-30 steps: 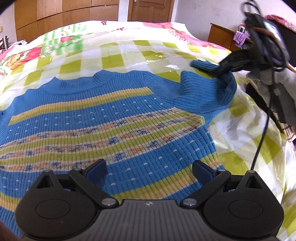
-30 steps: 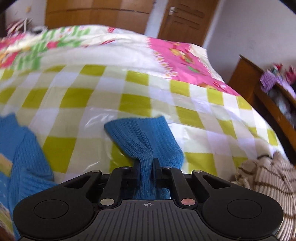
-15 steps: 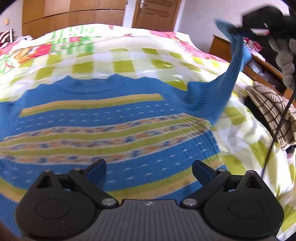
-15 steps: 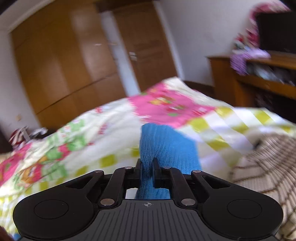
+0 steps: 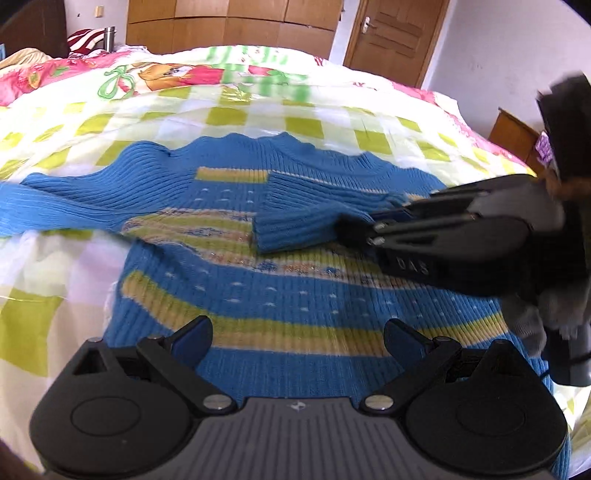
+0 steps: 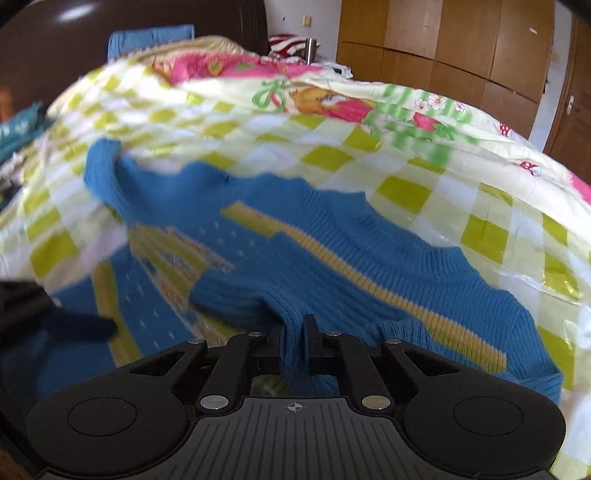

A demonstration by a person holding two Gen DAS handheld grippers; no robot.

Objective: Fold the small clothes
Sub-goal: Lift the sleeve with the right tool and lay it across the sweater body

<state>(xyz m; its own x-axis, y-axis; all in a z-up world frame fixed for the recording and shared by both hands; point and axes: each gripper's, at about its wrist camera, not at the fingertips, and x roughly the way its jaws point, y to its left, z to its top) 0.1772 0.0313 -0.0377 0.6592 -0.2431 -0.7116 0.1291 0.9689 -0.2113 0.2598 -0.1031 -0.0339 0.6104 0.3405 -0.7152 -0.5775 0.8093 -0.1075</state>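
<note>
A small blue knitted sweater [image 5: 280, 288] with yellow and patterned stripes lies flat on the bed; it also shows in the right wrist view [image 6: 369, 258]. Its right sleeve [image 5: 306, 218] is folded across the chest. My right gripper [image 6: 294, 332] is shut on that sleeve's cuff [image 6: 258, 299]; it shows from the side in the left wrist view [image 5: 354, 229]. My left gripper [image 5: 297, 336] is open and empty, just above the sweater's lower hem. The left sleeve [image 5: 66, 206] lies stretched out to the left.
The bed has a green-and-white checked cover [image 5: 258, 110] with a shiny plastic sheet, and a pink cartoon quilt [image 5: 166, 74] behind. Wooden wardrobes [image 5: 229, 22], a door [image 5: 391, 33] and a side cabinet [image 5: 513, 133] stand beyond. Teal clothes [image 6: 18, 129] lie at the bed's left edge.
My right gripper carried the right sleeve up and over, and now holds it laid across the sweater's chest. My left gripper stayed open and shifted left along the hem.
</note>
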